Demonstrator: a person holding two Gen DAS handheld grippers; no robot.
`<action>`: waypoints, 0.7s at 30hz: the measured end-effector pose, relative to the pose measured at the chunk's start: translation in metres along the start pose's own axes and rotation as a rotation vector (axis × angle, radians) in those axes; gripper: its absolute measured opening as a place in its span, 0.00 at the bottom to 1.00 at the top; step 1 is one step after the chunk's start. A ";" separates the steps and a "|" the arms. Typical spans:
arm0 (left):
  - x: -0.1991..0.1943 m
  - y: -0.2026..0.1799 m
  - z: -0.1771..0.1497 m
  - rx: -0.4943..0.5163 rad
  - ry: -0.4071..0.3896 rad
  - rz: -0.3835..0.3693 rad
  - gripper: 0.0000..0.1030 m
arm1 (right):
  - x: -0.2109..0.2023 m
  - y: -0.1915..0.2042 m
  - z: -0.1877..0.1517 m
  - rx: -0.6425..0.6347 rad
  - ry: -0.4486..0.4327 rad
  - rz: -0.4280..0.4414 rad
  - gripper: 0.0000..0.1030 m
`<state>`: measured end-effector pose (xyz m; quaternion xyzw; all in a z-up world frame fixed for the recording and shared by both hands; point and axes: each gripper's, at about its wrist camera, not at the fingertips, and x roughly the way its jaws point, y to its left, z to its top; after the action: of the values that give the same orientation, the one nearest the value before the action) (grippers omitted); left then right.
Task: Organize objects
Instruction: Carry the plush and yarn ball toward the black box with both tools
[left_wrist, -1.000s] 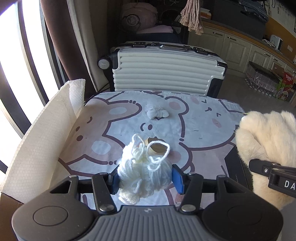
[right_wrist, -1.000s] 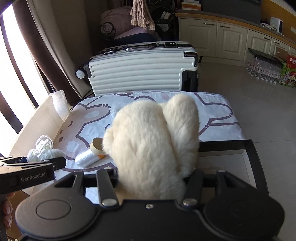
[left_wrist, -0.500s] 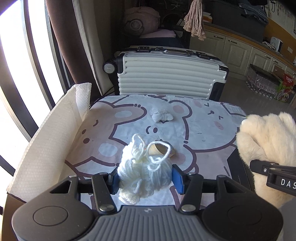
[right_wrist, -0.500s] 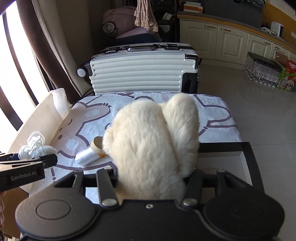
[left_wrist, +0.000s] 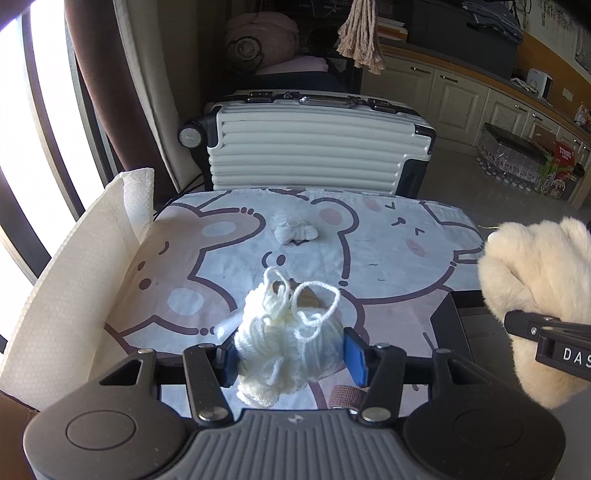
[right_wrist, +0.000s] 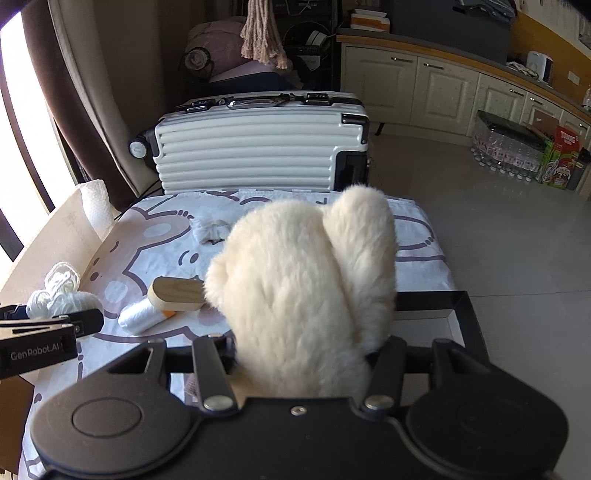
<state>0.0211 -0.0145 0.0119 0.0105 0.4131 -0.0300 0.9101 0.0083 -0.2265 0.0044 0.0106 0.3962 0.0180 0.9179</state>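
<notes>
My left gripper is shut on a ball of white yarn, its blue pads pressing both sides; loose loops stick up from it. It hangs above the near edge of the bear-print tablecloth. My right gripper is shut on a cream fluffy mitten, which hides its fingertips. The mitten shows at the right edge of the left wrist view. In the right wrist view the yarn and left gripper sit at far left.
A white scrunchie lies toward the table's far side. A wooden oval piece and a roll of clear bags lie mid-table. A black open box sits at the right, a paper towel sheet at the left, a white suitcase behind.
Both hands have drifted slightly sideways over the table with their loads. The yarn and the mitten stay gripped as before.
</notes>
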 end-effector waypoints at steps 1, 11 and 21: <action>0.001 -0.005 0.000 0.005 0.000 -0.005 0.54 | 0.000 -0.007 0.000 0.008 0.000 -0.007 0.50; 0.010 -0.047 0.003 0.046 0.003 -0.051 0.54 | -0.004 -0.059 -0.005 0.070 -0.002 -0.069 0.51; 0.014 -0.087 0.004 0.082 -0.002 -0.106 0.54 | -0.008 -0.094 -0.010 0.104 -0.017 -0.104 0.51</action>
<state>0.0276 -0.1020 0.0048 0.0259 0.4108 -0.0952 0.9064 -0.0022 -0.3211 -0.0001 0.0379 0.3887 -0.0504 0.9192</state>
